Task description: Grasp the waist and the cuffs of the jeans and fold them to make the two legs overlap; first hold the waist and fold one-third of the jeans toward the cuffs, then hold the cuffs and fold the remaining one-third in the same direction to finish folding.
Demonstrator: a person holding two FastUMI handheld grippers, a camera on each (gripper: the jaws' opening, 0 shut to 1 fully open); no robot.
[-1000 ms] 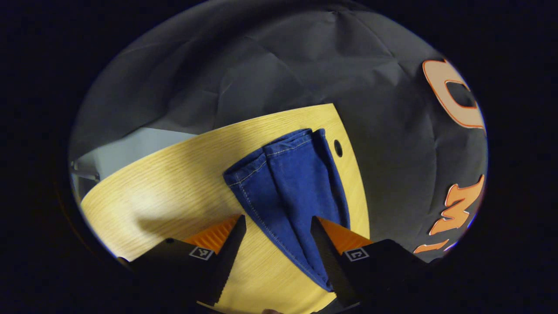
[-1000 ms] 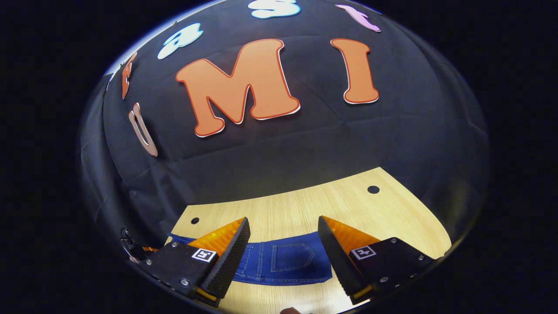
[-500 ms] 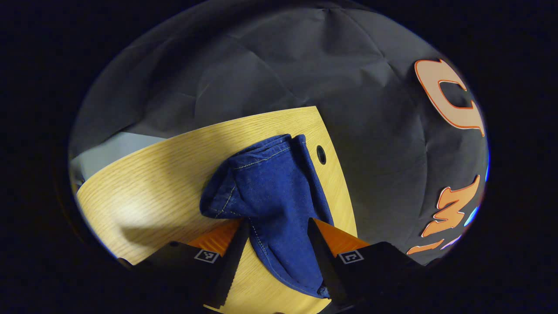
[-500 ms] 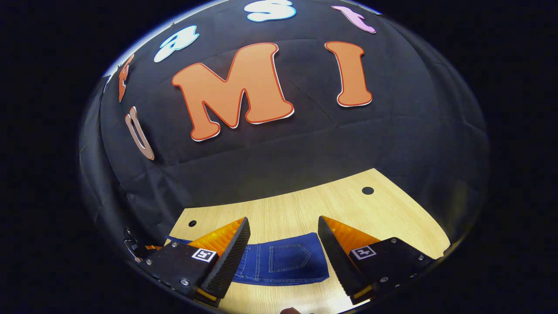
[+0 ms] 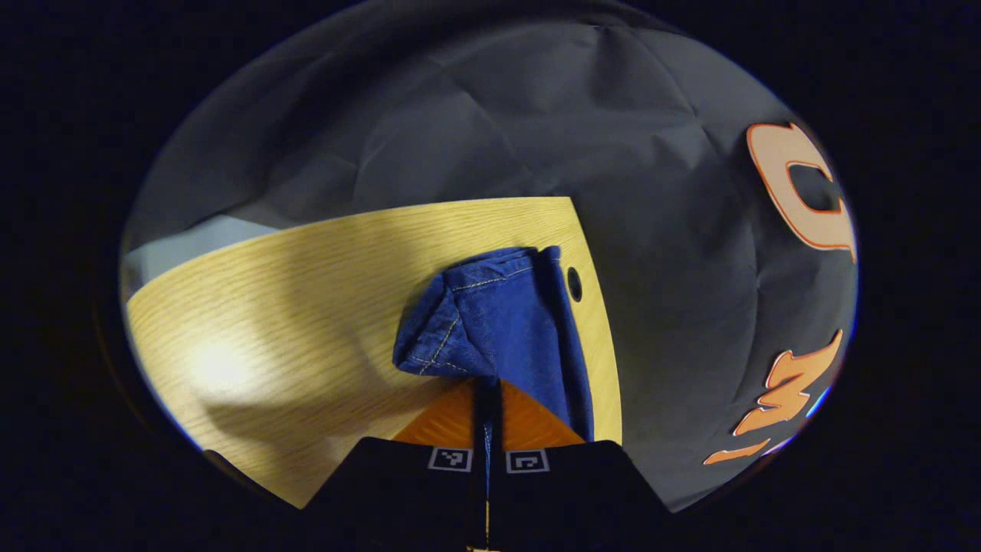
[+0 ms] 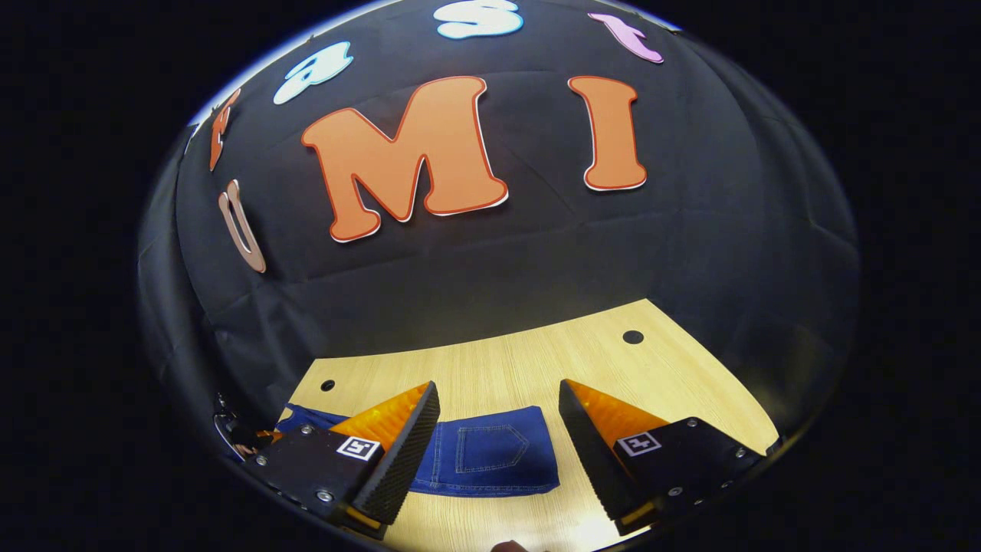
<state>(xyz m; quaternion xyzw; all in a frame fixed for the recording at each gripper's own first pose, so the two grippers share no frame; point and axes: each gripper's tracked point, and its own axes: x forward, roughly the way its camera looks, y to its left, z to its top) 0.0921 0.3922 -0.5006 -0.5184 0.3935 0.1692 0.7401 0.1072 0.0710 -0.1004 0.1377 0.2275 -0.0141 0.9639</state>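
- The wooden table (image 5: 306, 291) has a round hole (image 5: 574, 284) near its far corner, just beside the jeans' edge; in the right gripper view two such holes sit along the far edge.
- The jeans (image 5: 506, 322) lie bunched near that corner; in the right gripper view the back-pocket part (image 6: 490, 456) lies flat on the table.
- The left gripper (image 5: 486, 399) has its fingers pressed together on a pinch of denim.
- The right gripper (image 6: 498, 429) hovers above the jeans, fingers spread wide, holding nothing.
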